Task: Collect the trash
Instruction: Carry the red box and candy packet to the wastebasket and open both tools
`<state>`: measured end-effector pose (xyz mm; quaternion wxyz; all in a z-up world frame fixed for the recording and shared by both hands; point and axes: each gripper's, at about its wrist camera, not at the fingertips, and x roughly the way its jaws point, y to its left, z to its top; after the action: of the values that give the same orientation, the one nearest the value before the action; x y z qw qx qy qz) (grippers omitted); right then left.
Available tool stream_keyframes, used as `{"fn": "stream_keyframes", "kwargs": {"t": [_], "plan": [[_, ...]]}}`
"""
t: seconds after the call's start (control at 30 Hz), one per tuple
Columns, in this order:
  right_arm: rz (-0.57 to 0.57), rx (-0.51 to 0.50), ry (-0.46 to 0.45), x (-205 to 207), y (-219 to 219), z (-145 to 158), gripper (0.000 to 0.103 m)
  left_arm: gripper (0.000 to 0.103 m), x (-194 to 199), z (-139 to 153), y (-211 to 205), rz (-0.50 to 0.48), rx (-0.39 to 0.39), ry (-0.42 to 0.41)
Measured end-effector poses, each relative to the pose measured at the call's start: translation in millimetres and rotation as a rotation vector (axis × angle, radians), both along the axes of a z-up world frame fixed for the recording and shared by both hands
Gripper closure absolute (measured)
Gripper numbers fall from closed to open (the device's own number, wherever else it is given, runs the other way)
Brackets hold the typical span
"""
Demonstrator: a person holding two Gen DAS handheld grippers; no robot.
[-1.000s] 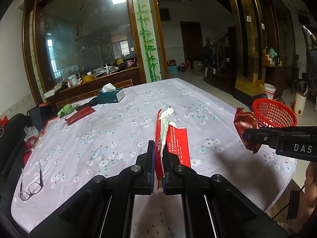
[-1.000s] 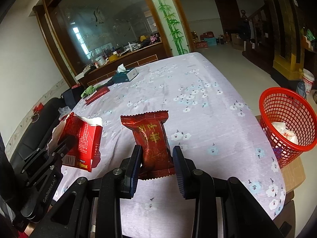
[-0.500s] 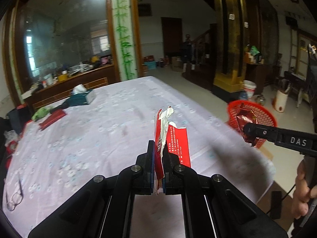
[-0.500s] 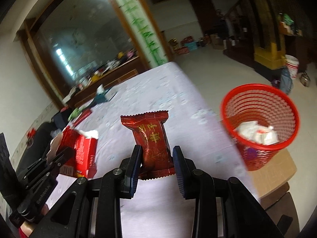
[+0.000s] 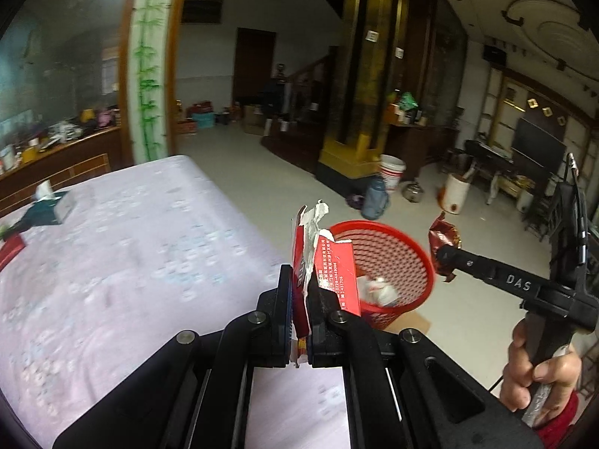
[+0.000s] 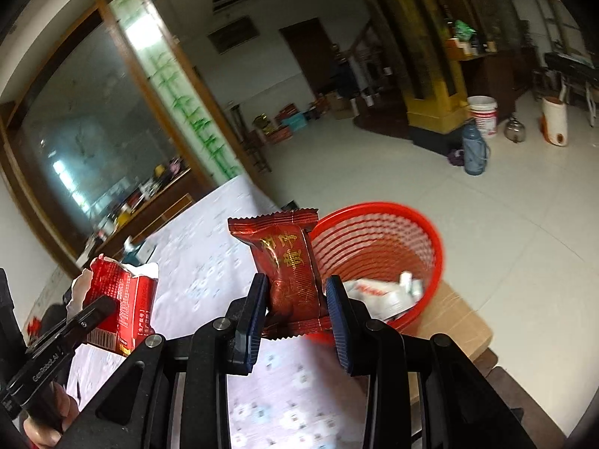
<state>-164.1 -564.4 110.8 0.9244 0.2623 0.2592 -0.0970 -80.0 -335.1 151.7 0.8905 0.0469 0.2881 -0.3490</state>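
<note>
My left gripper (image 5: 303, 299) is shut on a torn red carton (image 5: 335, 273) with white lining, held upright over the table's right edge. Just beyond it stands the red mesh basket (image 5: 411, 247), with white scraps at its bottom. My right gripper (image 6: 295, 299) is shut on a dark red snack wrapper (image 6: 288, 258) with gold print, close to the basket's (image 6: 430, 239) near rim. From the left wrist view the wrapper (image 5: 443, 239) hangs at the basket's right side, in the right gripper (image 5: 445, 260) held by a hand (image 5: 535, 370). The carton (image 6: 119, 295) also shows at lower left.
The flowered tablecloth (image 5: 112, 262) spreads to the left, with a teal tissue box (image 5: 52, 209) at its far end. The basket rests on a cardboard box (image 6: 456, 318) beside the table. A white bucket (image 5: 391, 172) and a blue jug (image 5: 374, 202) stand on the tiled floor beyond.
Both grippers have swung right, away from the table's middle towards the red basket, each still holding its piece. The basket now fills the view just ahead.
</note>
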Motion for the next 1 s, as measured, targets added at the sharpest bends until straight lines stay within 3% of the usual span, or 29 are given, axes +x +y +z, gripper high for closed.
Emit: {"fn": "stream_keyframes", "kwargs": {"t": [0.53,1.0], "plan": [[-0.076,0.021,-0.005,-2.3,-54.0,2.4,0.068,0.098,16.8,-10.8,-92.7,-0.115,-0.011,0.042],[-0.078,0.05,0.062,27.0,-63.9,-22.1,0.067,0.098,37.9,-43.9,-126.6,-0.12,0.036,0.101]]}}
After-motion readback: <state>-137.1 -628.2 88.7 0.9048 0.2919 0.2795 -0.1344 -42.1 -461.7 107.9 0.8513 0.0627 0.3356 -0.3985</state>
